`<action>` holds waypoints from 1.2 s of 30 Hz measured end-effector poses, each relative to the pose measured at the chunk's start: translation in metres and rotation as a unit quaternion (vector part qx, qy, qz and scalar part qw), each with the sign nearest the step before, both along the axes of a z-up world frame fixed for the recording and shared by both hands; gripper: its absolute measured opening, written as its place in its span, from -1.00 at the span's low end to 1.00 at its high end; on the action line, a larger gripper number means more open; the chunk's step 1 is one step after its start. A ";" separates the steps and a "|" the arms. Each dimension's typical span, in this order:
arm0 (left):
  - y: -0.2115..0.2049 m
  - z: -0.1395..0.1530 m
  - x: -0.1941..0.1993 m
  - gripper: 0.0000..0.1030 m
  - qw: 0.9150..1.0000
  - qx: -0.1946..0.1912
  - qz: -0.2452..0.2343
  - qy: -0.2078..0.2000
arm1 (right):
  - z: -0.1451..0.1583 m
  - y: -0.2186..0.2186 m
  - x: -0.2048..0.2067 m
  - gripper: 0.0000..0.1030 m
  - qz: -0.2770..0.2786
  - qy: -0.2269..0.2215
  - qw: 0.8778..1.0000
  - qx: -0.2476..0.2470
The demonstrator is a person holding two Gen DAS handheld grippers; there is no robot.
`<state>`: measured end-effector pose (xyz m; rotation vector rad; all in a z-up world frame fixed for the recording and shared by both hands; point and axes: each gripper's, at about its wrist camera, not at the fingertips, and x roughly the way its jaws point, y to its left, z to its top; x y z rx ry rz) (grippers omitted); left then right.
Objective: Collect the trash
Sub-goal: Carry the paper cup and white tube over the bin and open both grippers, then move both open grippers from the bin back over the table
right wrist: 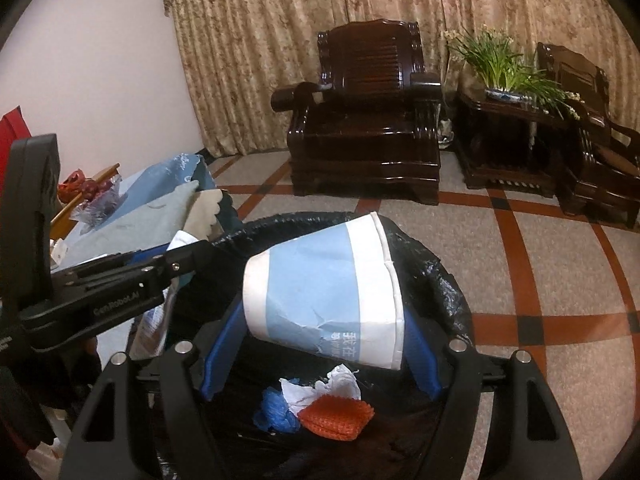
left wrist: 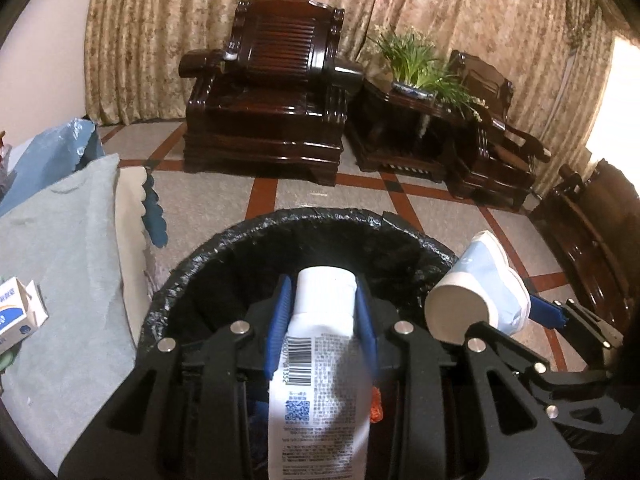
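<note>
Right wrist view: "Gen.Robot.AI" on left gripper (right wrist: pixel 188 252) clutching barcoded tube (left wrist: pixel 320 360); right gripper (right wrist: pixel 320 344) clamping paper cup (right wrist: pixel 320 292).

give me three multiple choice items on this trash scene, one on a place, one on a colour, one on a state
1. Where is the paper cup right now?
A. over the open bin
B. on the armchair
C. on the floor tiles

2. What colour is the bag lining the bin?
A. white
B. black
C. green

3. What is the state of the left gripper?
A. open and empty
B. shut on the white tube
C. resting on the side table

Answers:
1. A, the right gripper holds the cup between its blue fingers above the bin, with trash visible below.
2. B, the crinkled liner around the rim is black.
3. B, its fingers press on both sides of the white tube above the bin.
</note>
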<state>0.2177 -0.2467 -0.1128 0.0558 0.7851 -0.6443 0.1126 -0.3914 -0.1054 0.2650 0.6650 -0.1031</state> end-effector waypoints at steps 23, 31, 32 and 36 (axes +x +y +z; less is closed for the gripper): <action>0.135 0.037 -0.013 0.68 0.994 0.009 0.102 -0.049 | 0.027 0.051 0.004 0.88 0.040 -0.027 0.999 -0.005; 0.237 0.035 -0.025 0.72 0.979 0.022 0.195 -0.052 | 0.033 0.117 0.033 0.88 0.097 -0.034 0.995 0.007; 0.251 0.034 -0.026 0.72 0.976 0.027 0.208 -0.054 | 0.033 0.129 0.038 0.88 0.106 -0.035 0.994 0.008; 0.305 0.033 -0.028 0.72 0.963 0.052 0.256 -0.066 | 0.032 0.167 0.057 0.88 0.136 -0.036 0.990 0.014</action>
